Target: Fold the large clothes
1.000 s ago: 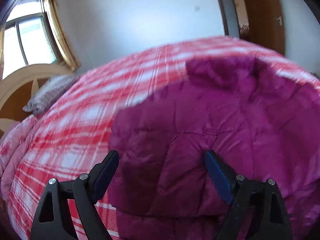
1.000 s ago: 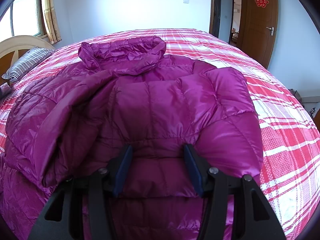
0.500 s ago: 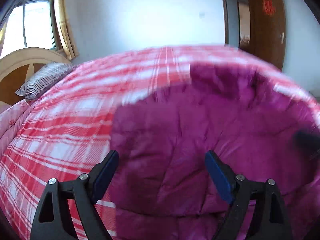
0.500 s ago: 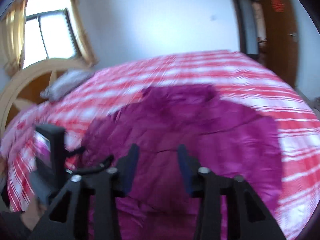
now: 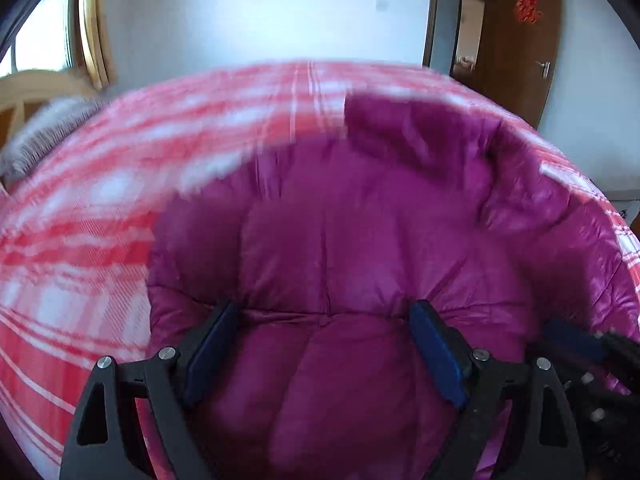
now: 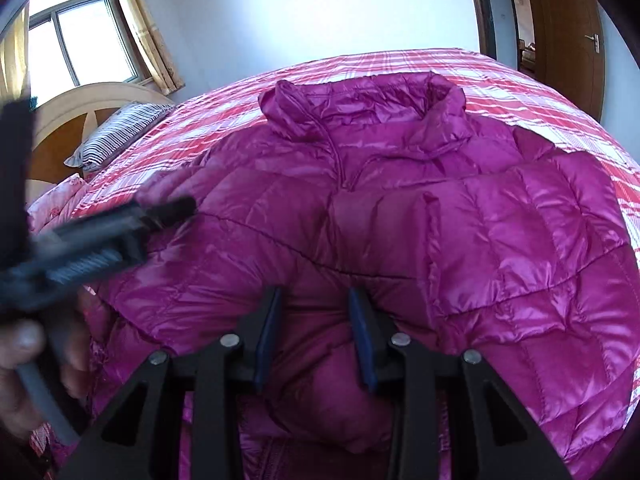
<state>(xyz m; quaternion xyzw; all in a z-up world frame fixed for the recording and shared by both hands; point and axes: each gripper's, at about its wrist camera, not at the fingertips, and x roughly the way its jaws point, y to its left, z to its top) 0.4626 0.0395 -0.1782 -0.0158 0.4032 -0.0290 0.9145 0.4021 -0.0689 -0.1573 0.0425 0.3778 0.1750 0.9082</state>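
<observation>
Jacket spread under both tools

Magenta puffer jacket (image 6: 400,216) lies on the plaid bed (image 6: 520,80), collar at the far end from both tools. Left tool (image 5: 324,344) gapes wide just above the quilting. Right tool (image 6: 314,328) stands partly open, padding bulging between its fingers, nothing clamped.

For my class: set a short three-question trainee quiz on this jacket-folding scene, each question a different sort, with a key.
1. True or false: the magenta puffer jacket lies on a blue striped blanket.
2. Multiple choice: in the right wrist view, the jacket collar points A) toward the camera, B) away from the camera, toward the far wall, C) off the bed's edge.
3. Fill in: the striped pillow lies by the bed's ______.

Key:
1. False; it lies on a red plaid bedspread.
2. B.
3. Headboard.

Both the left gripper and right gripper are open over the jacket.
</observation>
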